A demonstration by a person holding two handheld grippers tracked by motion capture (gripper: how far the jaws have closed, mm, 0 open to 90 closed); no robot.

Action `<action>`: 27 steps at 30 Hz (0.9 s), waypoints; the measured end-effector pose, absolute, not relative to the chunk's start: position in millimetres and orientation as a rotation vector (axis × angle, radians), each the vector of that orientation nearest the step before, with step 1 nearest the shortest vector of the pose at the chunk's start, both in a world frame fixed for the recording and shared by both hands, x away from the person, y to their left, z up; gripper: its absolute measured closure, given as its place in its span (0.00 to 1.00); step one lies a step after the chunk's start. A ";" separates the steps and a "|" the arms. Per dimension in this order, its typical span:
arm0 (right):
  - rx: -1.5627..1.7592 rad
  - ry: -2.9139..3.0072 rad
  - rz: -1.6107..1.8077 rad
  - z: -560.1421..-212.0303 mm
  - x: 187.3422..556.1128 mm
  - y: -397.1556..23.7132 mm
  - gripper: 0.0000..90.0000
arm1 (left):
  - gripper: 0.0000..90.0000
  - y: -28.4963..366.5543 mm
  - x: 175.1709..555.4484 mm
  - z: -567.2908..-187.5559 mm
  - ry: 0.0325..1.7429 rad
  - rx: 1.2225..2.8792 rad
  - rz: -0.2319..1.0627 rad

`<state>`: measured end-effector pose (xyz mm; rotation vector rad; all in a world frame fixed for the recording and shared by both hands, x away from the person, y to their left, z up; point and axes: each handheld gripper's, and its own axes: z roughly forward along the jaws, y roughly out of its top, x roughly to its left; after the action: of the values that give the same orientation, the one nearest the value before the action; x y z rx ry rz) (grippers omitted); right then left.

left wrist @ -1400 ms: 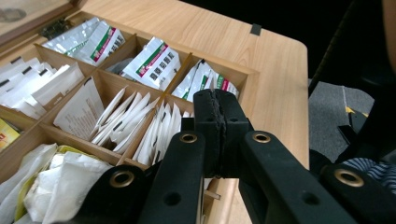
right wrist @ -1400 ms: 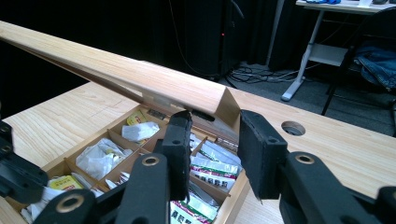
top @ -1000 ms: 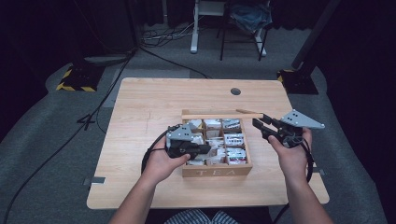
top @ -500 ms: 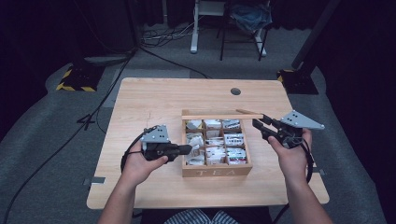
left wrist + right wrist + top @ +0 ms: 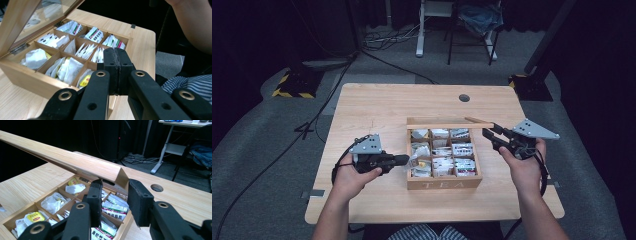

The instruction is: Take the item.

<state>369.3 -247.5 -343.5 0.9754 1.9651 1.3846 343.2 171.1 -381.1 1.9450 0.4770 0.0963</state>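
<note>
Light wooden nine-compartment tea box (image 5: 443, 183) sits mid-table, its glass-paned lid (image 5: 447, 125) pinched by the right gripper (image 5: 488, 135); left gripper (image 5: 404, 159), jaws pressed together, beside it. A slip could slam the lid.

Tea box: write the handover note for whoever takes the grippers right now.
Left gripper: shut, nothing visible between the jaws, just off the left wall of the tea box.
Right gripper: closed on a corner of the lid, apparently holding it up at a tilt.
Tea bags: lying in the compartments.
Done: lid is open.
Left: probably taking out a bag with the left gripper; keep the lid held, it looks likely to drop if released.
</note>
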 end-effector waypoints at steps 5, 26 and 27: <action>0.978 1.963 1.387 -343.6 369.2 -247.4 0.72 | 0.99 184.2 339.9 -378.7 0.485 1.945 0.107; 0.978 1.970 1.388 -344.1 369.1 -248.3 0.72 | 0.99 231.7 347.6 -393.1 0.650 1.968 0.176; 0.979 1.970 1.388 -344.1 369.1 -248.3 0.72 | 0.99 233.6 349.1 -395.3 0.665 1.969 0.181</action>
<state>369.1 -248.3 -344.1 0.9785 1.9702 1.3882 349.1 233.6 -395.3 1.9686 0.6648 0.1806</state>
